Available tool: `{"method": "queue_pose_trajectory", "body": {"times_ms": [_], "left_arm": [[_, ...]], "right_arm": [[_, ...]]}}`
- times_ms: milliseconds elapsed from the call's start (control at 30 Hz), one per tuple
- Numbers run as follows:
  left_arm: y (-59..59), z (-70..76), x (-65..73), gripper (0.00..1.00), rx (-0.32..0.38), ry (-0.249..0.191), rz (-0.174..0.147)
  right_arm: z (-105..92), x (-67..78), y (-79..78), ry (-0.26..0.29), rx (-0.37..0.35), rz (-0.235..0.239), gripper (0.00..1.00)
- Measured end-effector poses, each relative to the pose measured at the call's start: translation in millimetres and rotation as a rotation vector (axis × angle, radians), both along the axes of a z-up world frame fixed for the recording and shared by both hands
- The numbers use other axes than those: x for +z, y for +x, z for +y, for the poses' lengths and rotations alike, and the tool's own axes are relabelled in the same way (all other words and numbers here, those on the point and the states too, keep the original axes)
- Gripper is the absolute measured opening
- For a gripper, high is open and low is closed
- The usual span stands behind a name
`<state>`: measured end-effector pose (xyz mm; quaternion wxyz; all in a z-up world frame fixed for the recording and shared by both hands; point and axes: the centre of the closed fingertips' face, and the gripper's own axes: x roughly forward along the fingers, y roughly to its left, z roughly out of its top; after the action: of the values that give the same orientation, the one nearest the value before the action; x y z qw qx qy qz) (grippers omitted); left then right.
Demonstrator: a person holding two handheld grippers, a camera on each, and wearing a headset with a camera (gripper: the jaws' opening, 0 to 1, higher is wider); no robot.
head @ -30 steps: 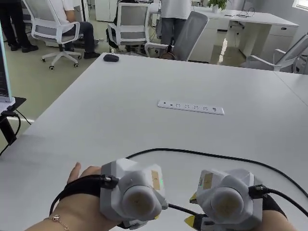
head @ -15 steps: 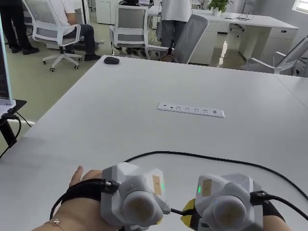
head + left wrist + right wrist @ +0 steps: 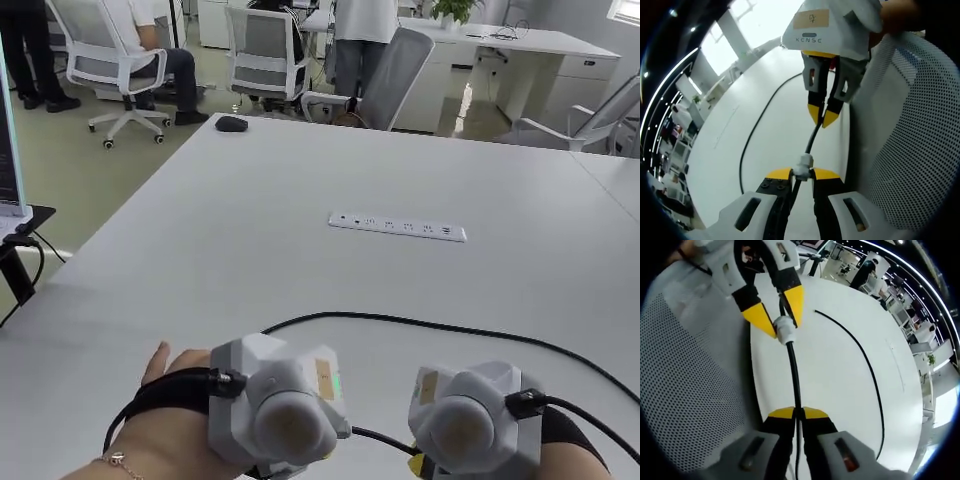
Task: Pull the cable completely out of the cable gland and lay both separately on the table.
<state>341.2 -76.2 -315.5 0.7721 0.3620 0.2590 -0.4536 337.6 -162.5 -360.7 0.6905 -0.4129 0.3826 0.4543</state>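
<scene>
**Cable threaded through gland; nothing laid down yet**

The left gripper (image 3: 802,175) is clamped on the white cable gland (image 3: 803,164); just beside the gland, the right gripper (image 3: 796,413) pinches the black cable (image 3: 792,367); beyond the gland, more cable curves over the white table (image 3: 300,180); pulling free and laying both down appear to remain.

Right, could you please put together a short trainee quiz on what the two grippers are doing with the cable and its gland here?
1. What grips the white plastic cable gland? A) the left gripper B) a bare hand C) nothing, it lies on the table.
2. True or false: the right gripper is shut on the gland.
3. Is the thin black cable out of the gland yet?
Key: 1 A. 2 False, it pinches the cable. 3 No, the cable runs into the gland.
</scene>
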Motion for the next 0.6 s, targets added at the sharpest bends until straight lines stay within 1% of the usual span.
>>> {"method": "queue_pose_trajectory", "body": {"times_ms": [33, 100, 200, 300, 400, 533, 567, 600], "left_arm": [[0.3, 0.2, -0.2, 0.16, 0.001, 0.000, -0.001], [0.2, 0.1, -0.1, 0.16, 0.002, -0.002, -0.001], [-0.1, 0.1, 0.3, 0.16, 0.002, -0.001, -0.002], [0.0, 0.2, 0.1, 0.16, 0.003, -0.001, -0.003], [0.9, 0.0, 1.2, 0.16, 0.006, -0.006, -0.007], [2.3, 0.0, 2.9, 0.16, 0.010, -0.011, -0.014], [2.2, 0.0, 2.9, 0.16, 0.009, -0.010, -0.014], [2.2, 0.3, 2.8, 0.16, 0.010, -0.007, -0.014]], "right_arm": [[-4.5, -2.7, -0.5, -0.015, -0.016, 0.014, 0.03], [-9.3, -5.6, -0.7, -0.028, -0.030, 0.027, 0.03], [-14.6, -8.3, -2.2, -0.049, -0.048, 0.043, 0.03], [-21.9, -12.5, -4.6, -0.084, -0.068, 0.061, 0.03], [-29.9, -14.8, -4.1, -0.112, -0.092, 0.069, 0.03], [-35.4, -14.9, -3.6, -0.117, -0.124, 0.078, 0.03], [-35.5, -14.7, -4.1, -0.119, -0.120, 0.078, 0.03], [-33.8, -12.8, -3.6, -0.115, -0.098, 0.066, 0.04]]}}
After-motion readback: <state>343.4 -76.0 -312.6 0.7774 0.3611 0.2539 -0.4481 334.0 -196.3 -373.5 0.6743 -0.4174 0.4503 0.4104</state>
